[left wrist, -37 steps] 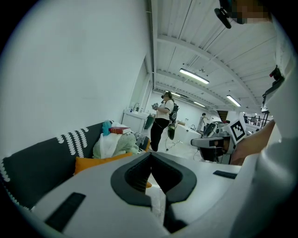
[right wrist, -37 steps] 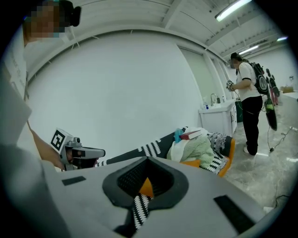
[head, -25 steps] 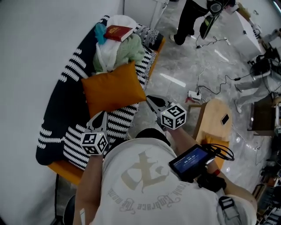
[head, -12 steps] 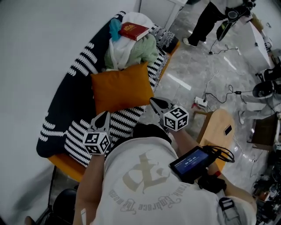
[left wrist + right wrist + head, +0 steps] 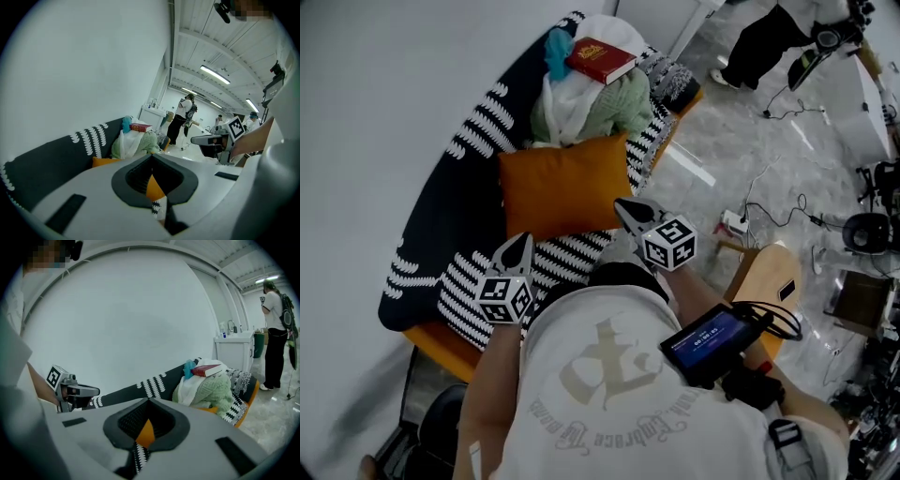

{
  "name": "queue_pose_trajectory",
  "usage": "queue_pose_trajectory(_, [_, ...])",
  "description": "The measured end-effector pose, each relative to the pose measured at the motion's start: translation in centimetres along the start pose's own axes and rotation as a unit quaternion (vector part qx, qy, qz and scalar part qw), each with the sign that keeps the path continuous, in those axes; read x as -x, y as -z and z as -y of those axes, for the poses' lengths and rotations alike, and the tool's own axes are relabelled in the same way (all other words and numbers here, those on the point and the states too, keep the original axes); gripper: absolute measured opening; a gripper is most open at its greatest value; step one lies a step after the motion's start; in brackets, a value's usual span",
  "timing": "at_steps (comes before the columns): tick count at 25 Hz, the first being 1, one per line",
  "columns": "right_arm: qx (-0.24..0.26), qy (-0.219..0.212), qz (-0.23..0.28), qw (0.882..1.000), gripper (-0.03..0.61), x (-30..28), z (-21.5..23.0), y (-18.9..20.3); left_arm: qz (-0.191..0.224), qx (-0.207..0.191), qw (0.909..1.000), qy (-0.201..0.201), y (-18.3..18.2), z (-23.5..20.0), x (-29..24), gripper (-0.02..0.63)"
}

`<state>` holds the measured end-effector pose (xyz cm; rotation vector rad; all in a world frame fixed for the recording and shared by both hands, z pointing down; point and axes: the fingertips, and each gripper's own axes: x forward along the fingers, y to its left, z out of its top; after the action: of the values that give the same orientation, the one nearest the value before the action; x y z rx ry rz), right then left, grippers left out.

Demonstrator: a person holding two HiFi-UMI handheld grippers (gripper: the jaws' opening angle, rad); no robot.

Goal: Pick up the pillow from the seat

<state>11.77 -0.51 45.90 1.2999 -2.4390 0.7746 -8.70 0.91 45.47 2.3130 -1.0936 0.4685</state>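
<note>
The plump orange fabric pillow (image 5: pixel 565 187) lies just ahead of both fingers, its long axis crosswise. The left gripper (image 5: pixel 521 242) and right gripper (image 5: pixel 622 205) are closed and empty, the right seemingly nearer.

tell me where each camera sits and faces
Head view: on the head, steeply down at the sofa and pillow; shirt, left claw, right claw show.
Left gripper view: on the left claw, along its shut jaws at the pillow; right claw shows.
Right gripper view: on the right claw, along its shut jaws at the sofa; left claw shows.
All three share the red book.
</note>
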Motion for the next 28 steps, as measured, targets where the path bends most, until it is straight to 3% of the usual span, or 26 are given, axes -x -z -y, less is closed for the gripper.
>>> queue_pose_trajectory(6, [-0.019, 0.006, -0.027, 0.999, 0.012, -2.6, 5.1, 0.2, -0.032, 0.005, 0.9994, 0.013, -0.8, -1.1, -4.9, 0.009])
queue_pose_trajectory(13, [-0.02, 0.005, -0.058, 0.998, 0.012, -3.2, 6.5, 2.2, -0.05, 0.011, 0.9987, 0.003, 0.7, -1.3, -5.8, 0.009])
queue_pose_trajectory(24, [-0.004, -0.011, -0.141, 0.99, 0.012, -8.6, 11.8, 5.9, -0.079, 0.066, 0.9942, -0.031, 3.3, -4.1, -11.6, 0.009])
queue_pose_trajectory(28, [-0.007, -0.008, -0.149, 0.989, 0.012, -10.2, 13.2, 7.1, -0.094, 0.085, 0.9909, -0.046, 5.4, -5.6, -12.4, 0.009])
